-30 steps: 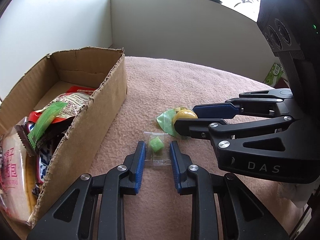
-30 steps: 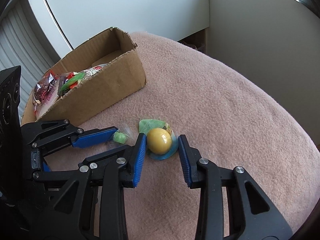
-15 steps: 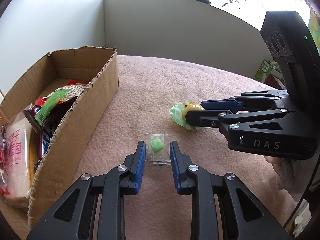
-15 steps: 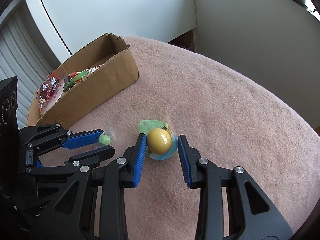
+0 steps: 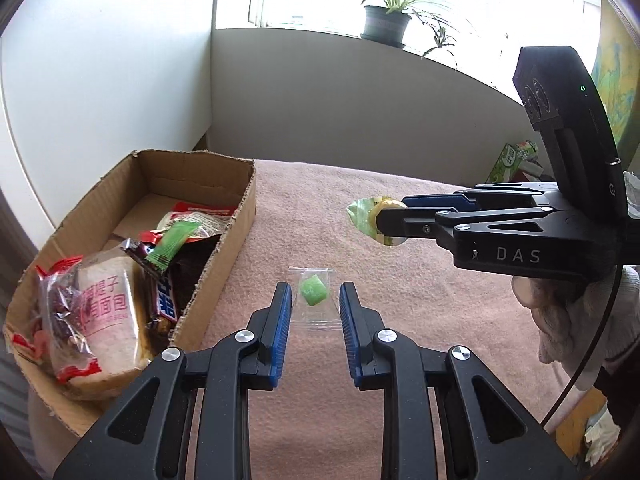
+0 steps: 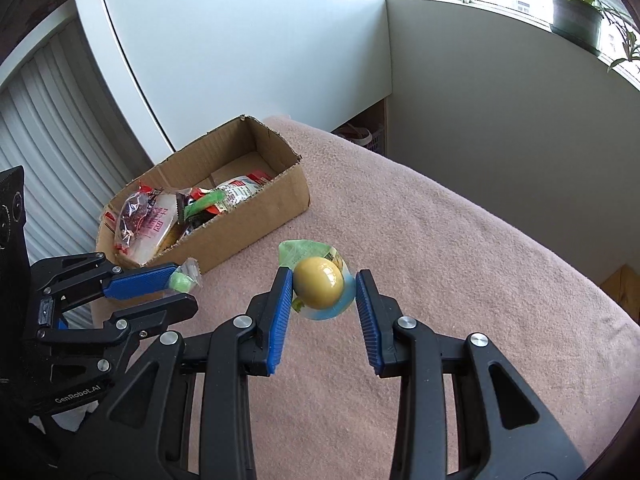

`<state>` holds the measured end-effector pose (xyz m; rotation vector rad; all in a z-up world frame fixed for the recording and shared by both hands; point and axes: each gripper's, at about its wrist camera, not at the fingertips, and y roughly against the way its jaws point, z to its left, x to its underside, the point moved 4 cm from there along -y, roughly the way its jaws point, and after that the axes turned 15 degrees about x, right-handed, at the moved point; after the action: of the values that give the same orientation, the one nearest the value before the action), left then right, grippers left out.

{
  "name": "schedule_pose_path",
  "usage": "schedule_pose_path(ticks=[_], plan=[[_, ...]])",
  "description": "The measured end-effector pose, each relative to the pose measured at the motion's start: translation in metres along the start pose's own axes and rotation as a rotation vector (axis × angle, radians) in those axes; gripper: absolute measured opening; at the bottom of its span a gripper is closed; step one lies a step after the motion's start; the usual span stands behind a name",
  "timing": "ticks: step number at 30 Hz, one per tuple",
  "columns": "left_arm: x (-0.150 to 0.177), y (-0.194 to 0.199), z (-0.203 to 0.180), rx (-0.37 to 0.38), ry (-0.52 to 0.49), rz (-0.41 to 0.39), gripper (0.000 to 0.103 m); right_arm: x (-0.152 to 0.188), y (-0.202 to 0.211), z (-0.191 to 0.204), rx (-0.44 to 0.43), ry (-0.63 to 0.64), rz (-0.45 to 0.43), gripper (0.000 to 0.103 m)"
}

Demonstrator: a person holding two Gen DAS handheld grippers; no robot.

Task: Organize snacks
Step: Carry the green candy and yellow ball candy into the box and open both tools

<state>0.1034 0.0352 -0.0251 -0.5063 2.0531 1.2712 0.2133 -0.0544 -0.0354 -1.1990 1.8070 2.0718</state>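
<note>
Brown corrugated cardboard makes up the open box (image 5: 224, 236), which sits at the left of the pink blanket (image 5: 328, 208) that covers the counter. Inside the box lie several wrapped snacks: a clear bread packet with red print (image 5: 104, 312) at the near end, a chocolate bar in a blue and brown wrapper (image 5: 166, 304) beside it, a small green sachet (image 5: 172, 246) on top, and a red and white packet (image 5: 200, 216) further in. The far end of the box floor is bare.

Just right of the box, the left tool (image 5: 312, 308) is clamped on a clear plastic packet holding a green candy (image 5: 314, 290); its blue pads press the film on both sides, and the packet hangs clear of the blanket. In the right wrist view the same candy (image 6: 182, 280) shows at the tip of the left tool (image 6: 176, 284), in front of the near corner of the box (image 6: 256, 220).

Further right of the box, the right tool (image 6: 324, 292) is clamped on a yellow jelly cup with a green foil lid (image 6: 320, 280), also held off the blanket (image 6: 460, 260). A gloved hand (image 5: 568, 312) grips the right tool (image 5: 384, 216) from below.

A potted plant (image 5: 386, 20) stands on the window ledge behind the box, and a green carton (image 5: 510, 158) stands at the far right edge of the blanket.
</note>
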Motion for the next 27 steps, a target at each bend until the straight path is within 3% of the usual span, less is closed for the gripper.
schedule_pose_path(ticks=[14, 27], plan=[[-0.022, 0.061, 0.045, -0.14, -0.075, -0.06, 0.023, -0.041, 0.03, 0.066, 0.028, 0.084, -0.067, 0.034], [-0.03, 0.07, 0.069, -0.172, -0.095, -0.071, 0.023, -0.065, 0.007, 0.101, 0.028, 0.094, -0.045, 0.034]])
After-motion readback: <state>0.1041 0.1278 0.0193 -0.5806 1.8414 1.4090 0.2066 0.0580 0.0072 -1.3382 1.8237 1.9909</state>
